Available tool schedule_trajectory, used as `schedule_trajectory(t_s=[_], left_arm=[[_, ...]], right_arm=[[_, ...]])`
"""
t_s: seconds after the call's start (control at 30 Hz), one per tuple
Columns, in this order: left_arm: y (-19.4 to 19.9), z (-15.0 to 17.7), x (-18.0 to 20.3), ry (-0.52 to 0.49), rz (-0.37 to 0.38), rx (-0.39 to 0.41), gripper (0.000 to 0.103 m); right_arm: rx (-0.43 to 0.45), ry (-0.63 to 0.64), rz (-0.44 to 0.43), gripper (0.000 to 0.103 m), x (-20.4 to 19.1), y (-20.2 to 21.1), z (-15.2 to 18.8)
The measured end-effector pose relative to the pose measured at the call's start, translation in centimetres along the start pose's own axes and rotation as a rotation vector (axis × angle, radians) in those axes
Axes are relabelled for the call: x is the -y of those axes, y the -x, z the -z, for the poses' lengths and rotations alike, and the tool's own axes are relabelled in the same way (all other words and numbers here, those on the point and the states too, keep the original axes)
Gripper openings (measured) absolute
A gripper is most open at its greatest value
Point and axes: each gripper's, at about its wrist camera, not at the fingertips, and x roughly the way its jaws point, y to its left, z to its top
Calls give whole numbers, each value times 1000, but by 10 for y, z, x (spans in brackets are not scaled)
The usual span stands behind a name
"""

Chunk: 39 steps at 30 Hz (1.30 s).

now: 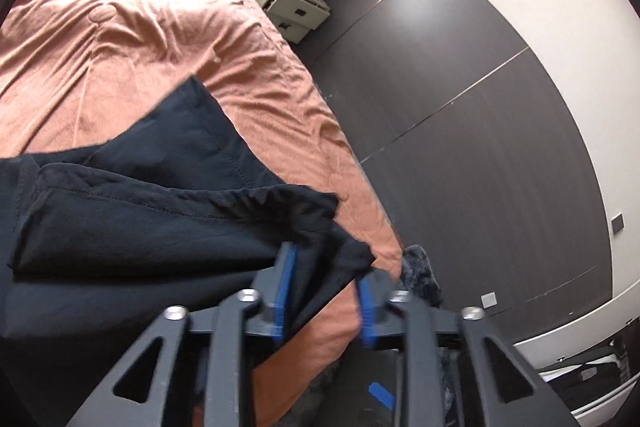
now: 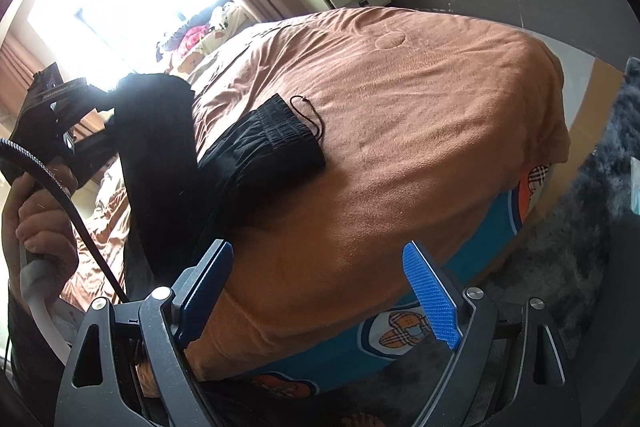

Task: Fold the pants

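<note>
Mid-fold: left gripper (image 1: 326, 291) pinches the pants (image 1: 132, 223) hem, lifted over the bed (image 2: 420, 131); right gripper (image 2: 320, 291) wide, empty (likely grabs next).

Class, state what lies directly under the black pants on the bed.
The black pants rest on an orange-brown blanket. The blanket beneath them, and anything below it, is covered.

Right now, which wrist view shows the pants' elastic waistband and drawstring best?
The right wrist view: the gathered waistband lies flat on the orange bedspread with the drawstring looped beside it. The left wrist view shows only dark folded pants cloth running between the left gripper fingers; no drawstring there.
</note>
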Motion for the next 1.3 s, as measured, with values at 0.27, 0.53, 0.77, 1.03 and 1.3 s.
schedule_trajectory(t_s=[0.27,0.53,0.77,1.03,1.3], left_arm=[[32,28,-13,11,26,16,86],[98,47,-61,69,-105,136,86],[162,75,-115,162,-213,233,86],[225,112,-171,251,-324,322,86],[265,148,-228,380,-373,393,86]], right_arm=[[-17,-35,-96,87,1,-21,-6],[-47,-90,-228,87,1,-51,-16],[-92,-218,-352,82,11,-88,-27],[-136,-321,-410,82,18,-126,-34],[-192,-391,-436,86,10,-159,-38]])
